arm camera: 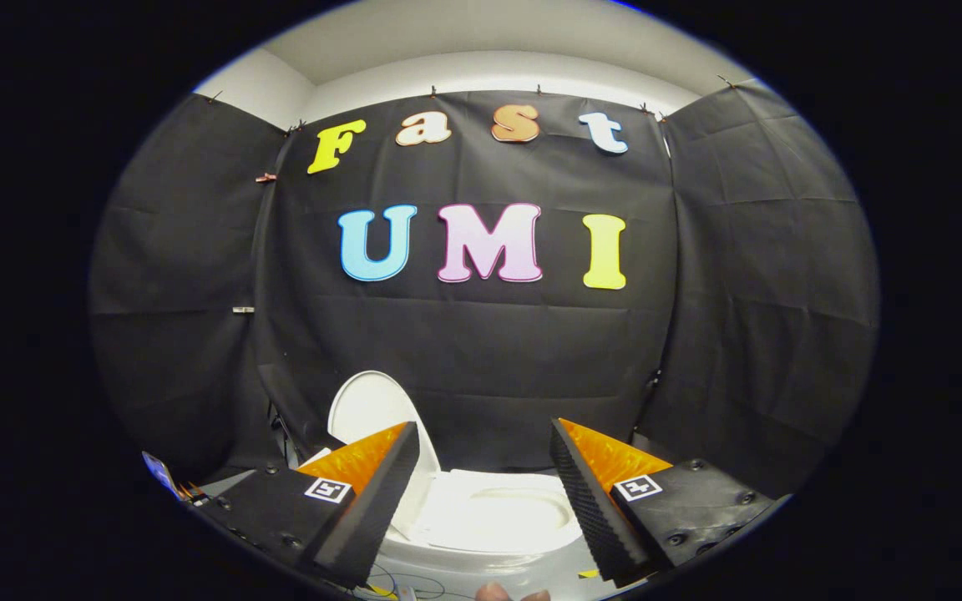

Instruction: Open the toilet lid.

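white toilet lid (372, 409) raised (upright), bowl exposed

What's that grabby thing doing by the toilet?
A person is holding a gripper in front of a white toilet inside a booth with black cloth walls. Its two fingers are spread wide apart and hold nothing. The toilet lid is already standing up, just behind one finger, and the seat and bowl show between the fingers. So the lid is open now.

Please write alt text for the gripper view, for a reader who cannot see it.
A white toilet stands with its lid raised upright, just beyond the open gripper, whose two fingers are spread apart and hold nothing. Black cloth walls surround it.
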Available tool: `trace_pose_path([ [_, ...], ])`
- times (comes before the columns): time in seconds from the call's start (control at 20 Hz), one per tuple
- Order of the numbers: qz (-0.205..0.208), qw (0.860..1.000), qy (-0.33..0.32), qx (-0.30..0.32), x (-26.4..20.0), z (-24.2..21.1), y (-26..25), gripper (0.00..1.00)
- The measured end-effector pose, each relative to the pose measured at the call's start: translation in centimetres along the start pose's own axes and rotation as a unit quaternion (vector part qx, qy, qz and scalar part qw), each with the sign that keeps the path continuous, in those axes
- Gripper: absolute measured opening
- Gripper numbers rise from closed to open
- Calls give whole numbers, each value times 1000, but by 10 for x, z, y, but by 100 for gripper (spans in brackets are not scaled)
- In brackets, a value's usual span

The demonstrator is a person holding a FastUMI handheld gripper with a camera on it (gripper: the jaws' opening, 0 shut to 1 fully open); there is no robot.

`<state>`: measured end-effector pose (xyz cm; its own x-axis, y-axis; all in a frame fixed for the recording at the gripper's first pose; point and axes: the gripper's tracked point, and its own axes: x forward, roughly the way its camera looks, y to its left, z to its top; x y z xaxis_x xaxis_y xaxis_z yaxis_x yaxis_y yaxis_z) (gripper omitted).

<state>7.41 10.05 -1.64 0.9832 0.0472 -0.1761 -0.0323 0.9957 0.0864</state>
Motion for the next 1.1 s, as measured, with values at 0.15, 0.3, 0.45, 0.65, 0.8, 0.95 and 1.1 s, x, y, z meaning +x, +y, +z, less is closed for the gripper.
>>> trace_pose_path([
  [0.15,-7,1000,-12,3,-18,0,-22,98],
  [0.3,-27,999,-30,-9,-33,2,-46,98],
  [0.45,-43,998,-44,-16,-46,6,-62,98],
  [0.65,-53,997,-49,-13,-52,10,-74,98],
  [0.8,-61,997,-54,-5,-57,19,-81,98],
  [0.95,-70,996,-61,-2,-60,26,-91,98],
  [1.1,-80,994,-70,-4,-65,32,-100,98],
])
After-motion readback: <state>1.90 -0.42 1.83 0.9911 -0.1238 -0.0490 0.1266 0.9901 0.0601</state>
